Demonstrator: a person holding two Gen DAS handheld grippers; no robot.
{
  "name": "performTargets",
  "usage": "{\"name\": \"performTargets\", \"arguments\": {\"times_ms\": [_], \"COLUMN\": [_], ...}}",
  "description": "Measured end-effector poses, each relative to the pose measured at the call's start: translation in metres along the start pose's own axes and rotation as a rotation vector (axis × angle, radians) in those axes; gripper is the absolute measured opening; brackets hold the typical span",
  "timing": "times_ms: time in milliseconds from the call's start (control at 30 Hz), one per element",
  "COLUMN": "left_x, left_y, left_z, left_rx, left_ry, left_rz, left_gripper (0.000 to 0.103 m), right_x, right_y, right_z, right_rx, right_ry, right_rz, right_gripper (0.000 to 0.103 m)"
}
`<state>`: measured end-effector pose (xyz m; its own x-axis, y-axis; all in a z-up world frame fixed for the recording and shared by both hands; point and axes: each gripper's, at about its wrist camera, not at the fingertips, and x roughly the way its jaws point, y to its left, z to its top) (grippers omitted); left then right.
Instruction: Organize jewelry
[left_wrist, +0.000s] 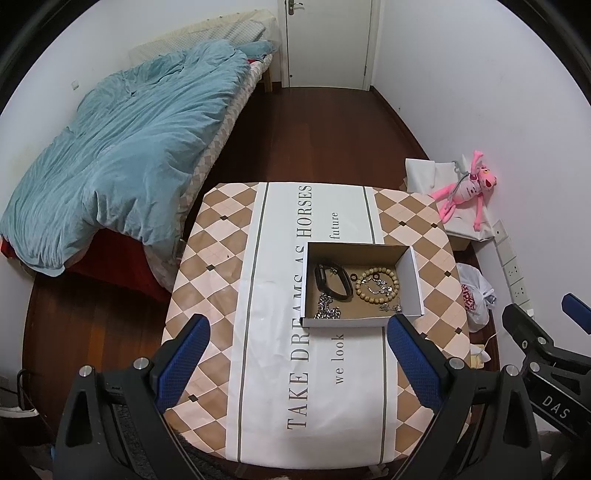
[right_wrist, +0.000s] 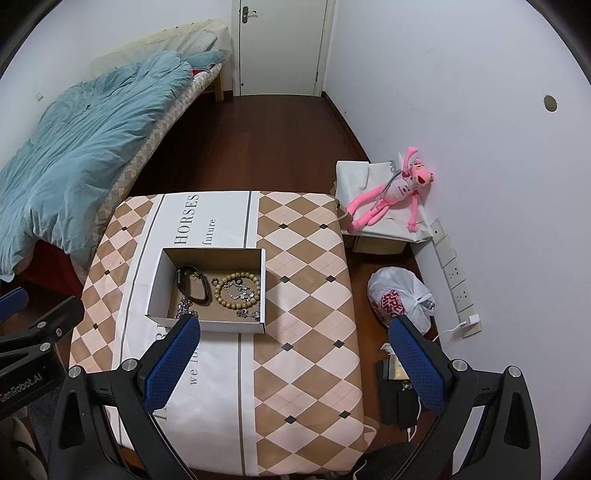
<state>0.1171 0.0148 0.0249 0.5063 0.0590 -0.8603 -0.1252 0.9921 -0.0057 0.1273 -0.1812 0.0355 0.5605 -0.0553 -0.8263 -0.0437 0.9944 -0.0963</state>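
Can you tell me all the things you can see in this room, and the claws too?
box: one, white outside and brown inside, open, on the table
black strap: one, in the box, left part
bead bracelet: one, tan, in the box, right part
silver chains: several pieces, near the box's front wall
table: one, brown and pink checked cloth with a white lettered band
bed: one, blue duvet, left of the table
door: one, white, far wall
pink toy: one, on white bags, right
plastic bag: one, white with red print, on the floor
left claw: blue pads, open
right claw: blue pads, open
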Motion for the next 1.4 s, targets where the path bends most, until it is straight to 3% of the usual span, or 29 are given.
{"name": "performTargets", "arguments": {"times_ms": [1400], "left_x": [0.006], "left_y": [0.008], "left_z": [-0.009], "left_rx": [0.007], "left_ry": [0.014], "left_rz": [0.006], "left_gripper": [0.098], "right_x": [0.001], "right_y": [0.003], "right_z": [-0.005], "right_rx": [-0.009], "right_ry": [0.011], "right_rz": [0.006], "right_gripper": [0.103]}}
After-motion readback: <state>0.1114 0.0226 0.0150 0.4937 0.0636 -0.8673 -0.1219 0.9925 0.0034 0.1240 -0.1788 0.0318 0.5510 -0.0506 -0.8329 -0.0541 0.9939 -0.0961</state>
